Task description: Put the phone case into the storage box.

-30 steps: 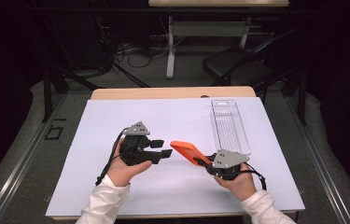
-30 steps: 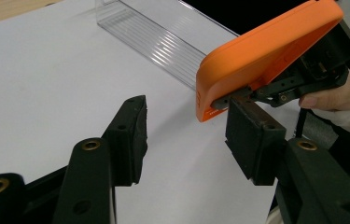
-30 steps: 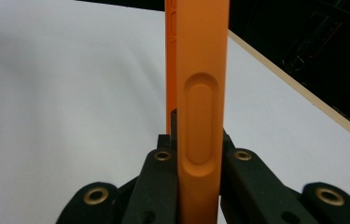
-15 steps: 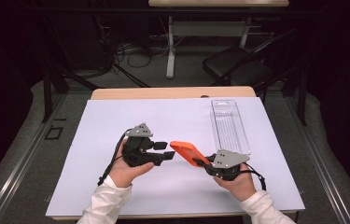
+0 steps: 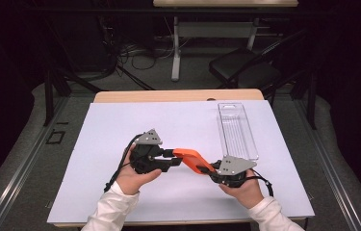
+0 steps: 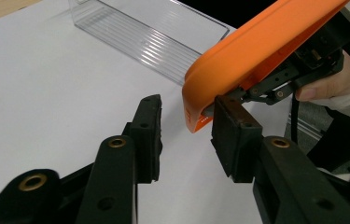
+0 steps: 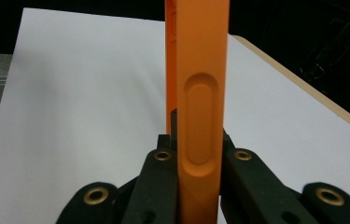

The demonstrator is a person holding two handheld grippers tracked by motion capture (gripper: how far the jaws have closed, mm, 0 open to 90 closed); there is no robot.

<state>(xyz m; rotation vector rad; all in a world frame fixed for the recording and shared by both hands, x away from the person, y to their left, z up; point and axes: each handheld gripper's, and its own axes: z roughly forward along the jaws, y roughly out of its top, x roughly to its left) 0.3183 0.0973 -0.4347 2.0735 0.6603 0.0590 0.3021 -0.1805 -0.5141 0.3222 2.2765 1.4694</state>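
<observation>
Orange case [image 5: 190, 159]: right gripper [image 5: 216, 174] is clamping it mid-counter; I'm closing left gripper [image 5: 174, 160], jaws not yet gripping. Next: seat its free end between them.

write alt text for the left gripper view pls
An orange case, held by the right hand-held gripper, reaches toward the left hand-held gripper, whose black jaws have just been closing, with a gap between them and one pad at the case's end. Behind lies a clear tray on a white table.

My three camera positions
I look down from above; both gripper cameras sit close, sharing the orange case [image 5: 191, 159] [image 6: 256, 51] [image 7: 200, 93].
</observation>
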